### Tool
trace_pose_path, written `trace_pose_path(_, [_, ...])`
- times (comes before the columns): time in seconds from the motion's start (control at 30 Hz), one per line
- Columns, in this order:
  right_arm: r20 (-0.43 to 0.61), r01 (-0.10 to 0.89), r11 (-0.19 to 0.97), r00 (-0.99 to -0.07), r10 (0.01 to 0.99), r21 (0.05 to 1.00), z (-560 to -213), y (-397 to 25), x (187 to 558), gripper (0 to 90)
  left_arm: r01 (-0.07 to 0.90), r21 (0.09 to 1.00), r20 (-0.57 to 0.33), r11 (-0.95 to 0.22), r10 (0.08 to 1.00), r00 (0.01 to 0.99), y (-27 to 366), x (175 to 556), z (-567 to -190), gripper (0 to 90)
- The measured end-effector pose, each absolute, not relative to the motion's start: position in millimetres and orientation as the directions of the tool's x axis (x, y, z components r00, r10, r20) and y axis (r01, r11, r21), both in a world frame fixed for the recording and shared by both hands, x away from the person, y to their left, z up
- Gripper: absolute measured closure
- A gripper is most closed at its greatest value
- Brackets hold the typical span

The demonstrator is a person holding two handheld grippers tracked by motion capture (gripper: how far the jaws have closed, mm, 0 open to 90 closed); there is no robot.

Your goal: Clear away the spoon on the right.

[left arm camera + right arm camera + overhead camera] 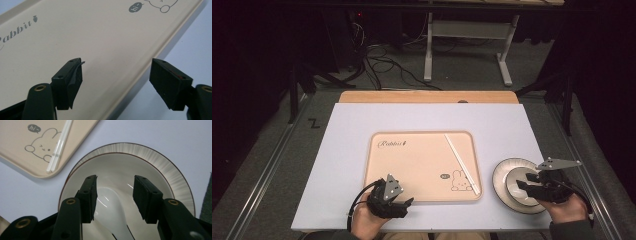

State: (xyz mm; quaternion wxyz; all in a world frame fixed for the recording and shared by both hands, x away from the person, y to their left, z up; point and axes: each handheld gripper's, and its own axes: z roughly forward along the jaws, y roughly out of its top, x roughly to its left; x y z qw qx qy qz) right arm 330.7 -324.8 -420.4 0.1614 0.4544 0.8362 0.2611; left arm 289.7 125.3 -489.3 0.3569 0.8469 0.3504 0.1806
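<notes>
A beige rabbit-print tray (422,160) lies mid-table with a pair of white chopsticks (462,162) along its right side. Right of it, a ribbed plate (501,170) carries a white bowl (514,187). My left gripper (399,200) is at the tray's near left edge; in the left gripper view it (116,62) is open, its jaws straddling the tray's rim (140,72). Over the bowl hovers my right gripper (526,181). It (115,180) is open above a white spoon (112,207) lying in the bowl (112,162), touching nothing. The chopsticks (58,147) and tray corner (15,142) show beyond.
A white mat (352,130) covers the wooden table (427,96). Beyond the far edge are floor cables (382,65) and a white desk frame (462,45). Dark curtains close in both sides.
</notes>
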Motion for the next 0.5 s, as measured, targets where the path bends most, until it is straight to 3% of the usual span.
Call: trace_pose_path(0.5, [-0.025, 0.740, 0.506, -0.554, 0.832, 0.443, -425.7, -338.7, 333.6, 52.2, 0.464, 0.736, 0.053, -0.494, 0.724, 0.687, 127.4, 287.7, -488.6, 27.1])
